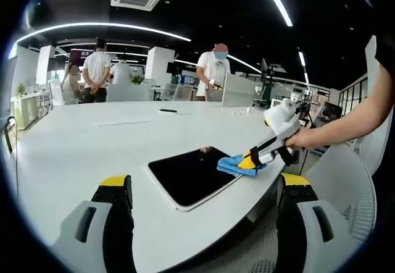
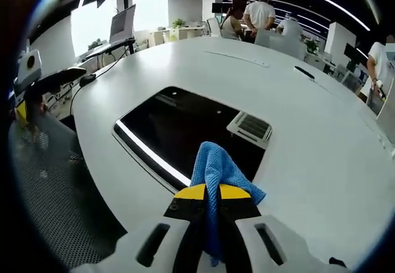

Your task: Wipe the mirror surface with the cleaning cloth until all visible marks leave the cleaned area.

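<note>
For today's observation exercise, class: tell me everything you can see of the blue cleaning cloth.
The blue cleaning cloth looks like soft, finely textured microfibre, bunched into folds. The right gripper is shut on it, yellow-tipped jaws pinching its middle, so one part fans out ahead and a strip trails back between the jaws. Its front rests on the edge of the dark rectangular mirror, which lies flat on the white table. The left gripper view shows it there too.

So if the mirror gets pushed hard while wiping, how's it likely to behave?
The mirror looks like a thin, rigid slab lying flat, so it probably won't flex or tip. On the smooth white table it may slide, and it sits near the edge. Only the soft blue cloth in the right gripper meets it, so scratching seems unlikely.
</note>
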